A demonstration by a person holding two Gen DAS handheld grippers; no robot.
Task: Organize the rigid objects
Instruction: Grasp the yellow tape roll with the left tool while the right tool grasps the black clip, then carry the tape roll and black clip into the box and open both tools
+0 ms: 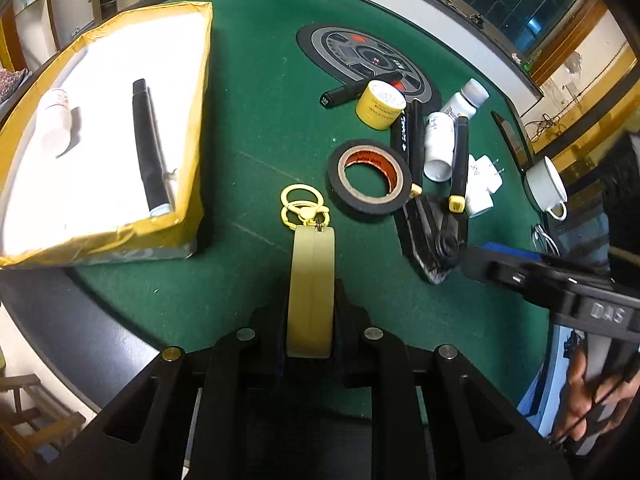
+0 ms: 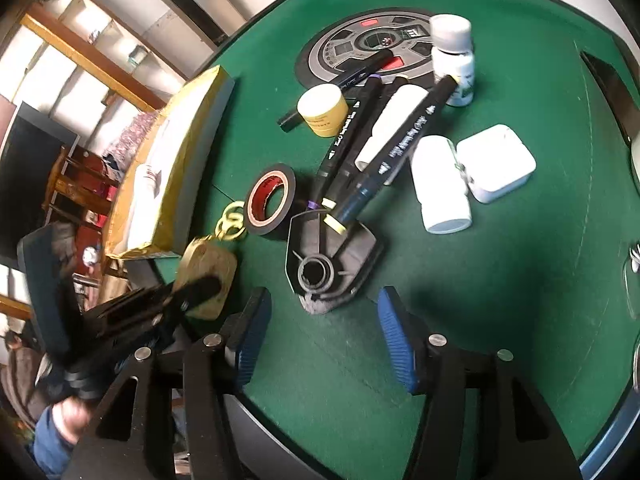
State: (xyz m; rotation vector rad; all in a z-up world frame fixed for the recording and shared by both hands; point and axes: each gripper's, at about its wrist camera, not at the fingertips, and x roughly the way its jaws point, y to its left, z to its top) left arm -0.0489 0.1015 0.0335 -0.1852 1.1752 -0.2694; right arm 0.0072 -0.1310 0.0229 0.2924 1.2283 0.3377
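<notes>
My left gripper (image 1: 311,312) is shut on a beige keychain tag (image 1: 312,288) with yellow rings (image 1: 302,204), held just above the green table; it also shows in the right wrist view (image 2: 208,276). My right gripper (image 2: 320,336) is open and empty, just short of a black brush head (image 2: 326,256). Beyond lie a black tape roll (image 2: 270,200), black markers (image 2: 404,144), white bottles (image 2: 440,184), a yellow jar (image 2: 322,110) and a white charger (image 2: 496,164). A yellow-edged box (image 1: 104,128) at left holds a black marker (image 1: 149,144) and a white bottle (image 1: 56,120).
A round grey control panel (image 1: 360,56) is set in the green table (image 1: 256,120) at the back. A white cup (image 1: 546,184) stands at the right edge. The right gripper's body (image 1: 560,284) reaches in from the right. The table's dark rim (image 1: 60,320) curves close at front left.
</notes>
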